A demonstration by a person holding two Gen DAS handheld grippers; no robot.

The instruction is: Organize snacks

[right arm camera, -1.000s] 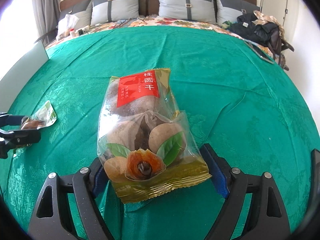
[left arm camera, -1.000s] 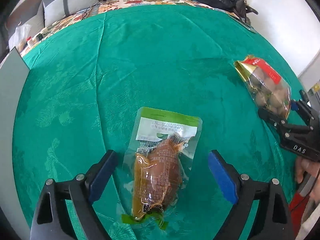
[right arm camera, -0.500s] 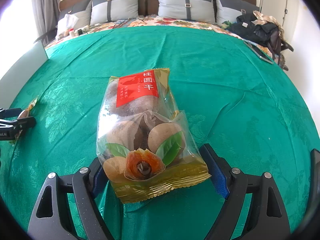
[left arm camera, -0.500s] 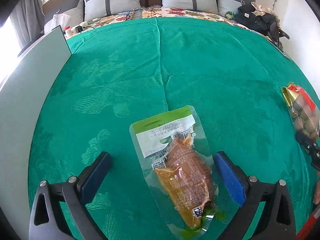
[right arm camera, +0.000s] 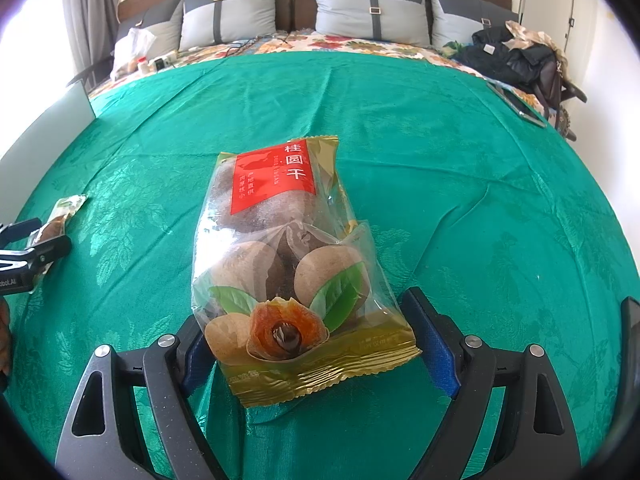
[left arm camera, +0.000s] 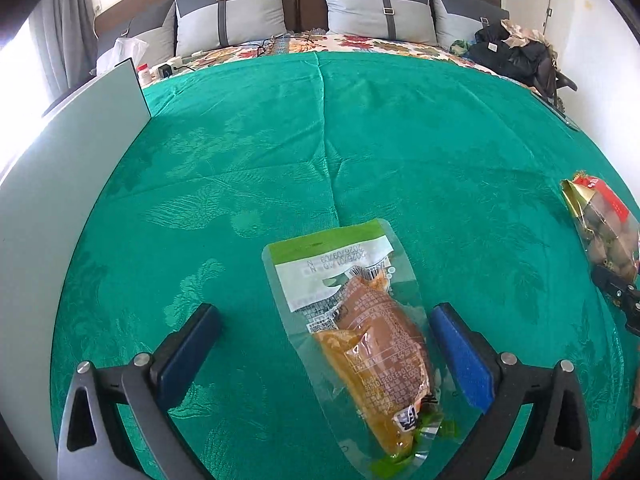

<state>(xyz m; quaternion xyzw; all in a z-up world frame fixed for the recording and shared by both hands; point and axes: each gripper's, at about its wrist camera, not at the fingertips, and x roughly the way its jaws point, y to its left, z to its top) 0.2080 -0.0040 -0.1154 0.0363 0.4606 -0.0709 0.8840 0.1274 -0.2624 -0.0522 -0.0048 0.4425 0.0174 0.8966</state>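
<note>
A clear pouch with a green top and a brown meat snack point(left arm camera: 360, 332) lies on the green cloth point(left arm camera: 320, 152), between the wide-open fingers of my left gripper point(left arm camera: 324, 344); neither pad touches it. It also shows small at the far left of the right wrist view point(right arm camera: 60, 216). A bag of dried longans with a red label point(right arm camera: 288, 260) lies between the open fingers of my right gripper point(right arm camera: 312, 340), with its left side close against the left pad. The bag shows at the right edge of the left wrist view point(left arm camera: 604, 224).
A pale flat board point(left arm camera: 68, 184) stands along the cloth's left edge. Grey pillows point(left arm camera: 360, 8) line the headboard. Dark clothes and a bag point(left arm camera: 516, 60) lie at the back right. Small bottles and a plastic bag point(left arm camera: 132, 56) sit at the back left.
My left gripper has swung left, so the meat pouch now lies angled toward its right finger and the board has come into view. The right gripper and longan bag have hardly moved.
</note>
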